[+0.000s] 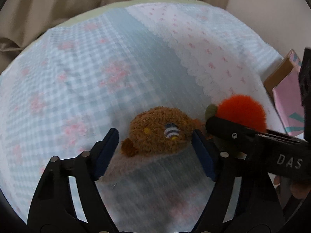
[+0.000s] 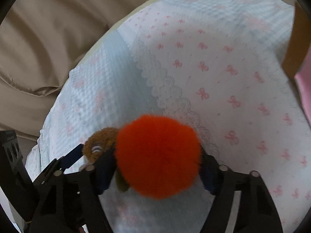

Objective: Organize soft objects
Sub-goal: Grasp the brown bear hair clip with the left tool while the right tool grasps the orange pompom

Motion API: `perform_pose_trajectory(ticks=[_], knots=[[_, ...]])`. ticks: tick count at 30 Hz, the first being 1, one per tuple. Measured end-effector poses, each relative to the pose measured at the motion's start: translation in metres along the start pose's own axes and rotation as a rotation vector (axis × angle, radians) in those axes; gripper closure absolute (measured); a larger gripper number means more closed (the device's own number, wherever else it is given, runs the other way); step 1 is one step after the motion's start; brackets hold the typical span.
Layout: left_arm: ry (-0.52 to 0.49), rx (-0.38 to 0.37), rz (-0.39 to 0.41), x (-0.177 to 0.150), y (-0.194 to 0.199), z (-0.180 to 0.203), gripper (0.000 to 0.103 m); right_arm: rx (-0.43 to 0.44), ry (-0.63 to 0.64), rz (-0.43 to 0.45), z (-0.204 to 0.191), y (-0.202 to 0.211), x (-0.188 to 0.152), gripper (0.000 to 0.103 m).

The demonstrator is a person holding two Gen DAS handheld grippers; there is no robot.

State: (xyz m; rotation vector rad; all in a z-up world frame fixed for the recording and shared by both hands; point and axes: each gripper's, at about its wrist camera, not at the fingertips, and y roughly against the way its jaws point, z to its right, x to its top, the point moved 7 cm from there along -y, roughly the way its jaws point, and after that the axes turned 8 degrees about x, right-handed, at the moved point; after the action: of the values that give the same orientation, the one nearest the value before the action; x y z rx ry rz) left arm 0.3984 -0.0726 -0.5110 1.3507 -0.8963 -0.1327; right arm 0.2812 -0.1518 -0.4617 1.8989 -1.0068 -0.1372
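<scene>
our left gripper gapes around the fuzzy brown plush toy; our right gripper clamps the fluffy orange pom-pom beside it on the checked blue cloth.

A quilted bedspread covers the surface, its pale blue gingham part printed with faint pink flowers and meeting, along a scalloped lacy edge, a white part dotted with small pink bows. Beyond it hangs a tan, softly folded fabric. At the right edge stands a pink cardboard box with teal markings and brown flaps.
</scene>
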Motion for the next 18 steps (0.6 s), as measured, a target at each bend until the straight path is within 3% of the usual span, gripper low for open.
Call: perform_pose_trajectory(ticks=[2, 6, 9, 18], knots=[[-0.002, -0.021, 0.005, -0.002, -0.006, 0.004, 0.037, -0.01, 0.023, 0.02, -0.002, -0.002, 0.0, 0.038], [-0.007, -0.033, 0.024, -0.004, -0.004, 0.009, 0.051, -0.037, 0.061, 0.041, -0.004, -0.003, -0.001, 0.054], [-0.007, -0.035, 0.028, -0.006, -0.003, 0.011, 0.054, -0.048, 0.065, 0.05, -0.002, -0.002, -0.002, 0.065], [0.033, -0.03, 0.047, -0.006, 0.015, 0.001, 0.056, -0.042, 0.092, 0.075, -0.006, 0.006, 0.001, 0.069]])
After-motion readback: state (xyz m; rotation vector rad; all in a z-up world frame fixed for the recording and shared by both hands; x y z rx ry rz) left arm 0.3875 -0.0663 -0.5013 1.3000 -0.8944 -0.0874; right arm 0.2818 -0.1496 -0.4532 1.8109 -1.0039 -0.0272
